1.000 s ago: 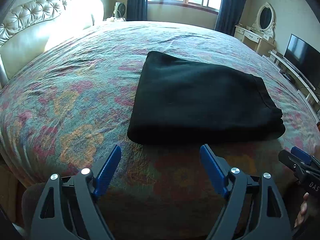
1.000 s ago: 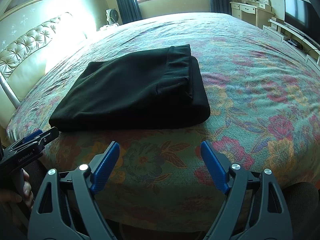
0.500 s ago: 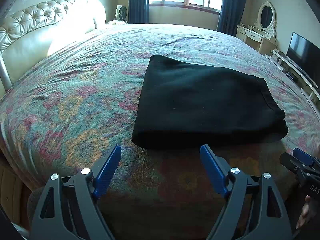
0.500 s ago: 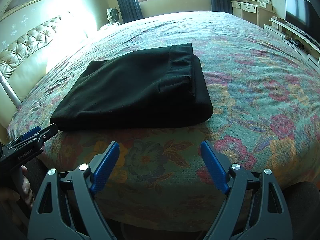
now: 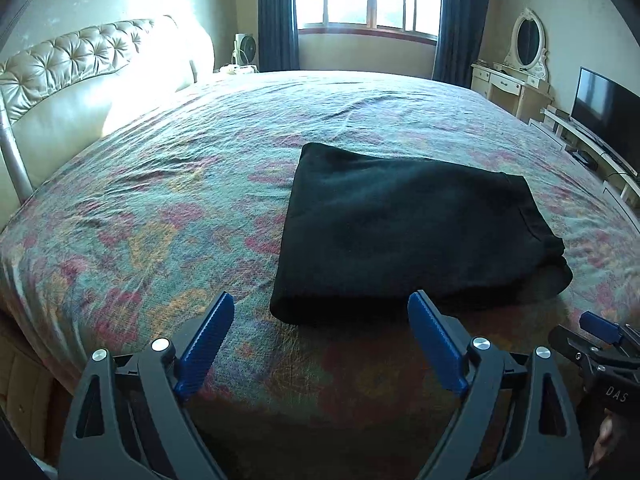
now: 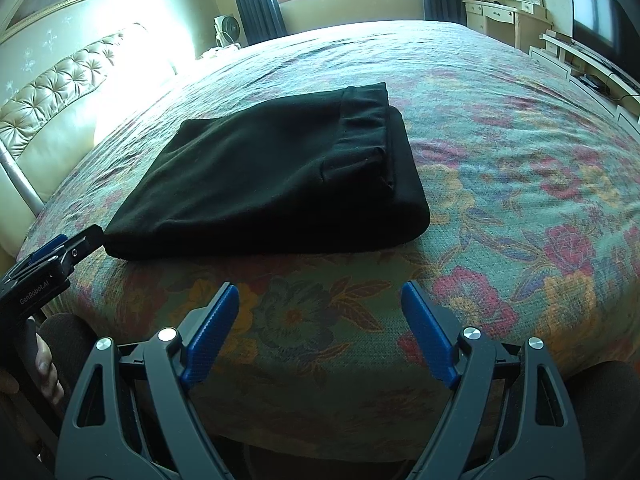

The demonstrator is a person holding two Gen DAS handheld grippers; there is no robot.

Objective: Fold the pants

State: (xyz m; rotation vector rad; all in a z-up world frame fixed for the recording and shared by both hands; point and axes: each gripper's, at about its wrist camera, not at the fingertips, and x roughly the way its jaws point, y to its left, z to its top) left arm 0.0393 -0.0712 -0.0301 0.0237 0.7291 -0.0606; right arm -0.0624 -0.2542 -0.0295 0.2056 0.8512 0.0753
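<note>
Pants (image 5: 408, 232), black and folded into a thick rectangle, lie flat on the floral bedspread (image 5: 160, 216) near the bed's front edge, waistband end toward the right side; my left gripper (image 5: 320, 344) hangs just short of their near left corner, jaws spread wide and holding nothing. My right gripper (image 6: 320, 332) hovers over the front edge, equally wide and empty, apart from the cloth.

One pants (image 5: 404, 232) (folded), two tools, one bed (image 5: 160, 216).
</note>
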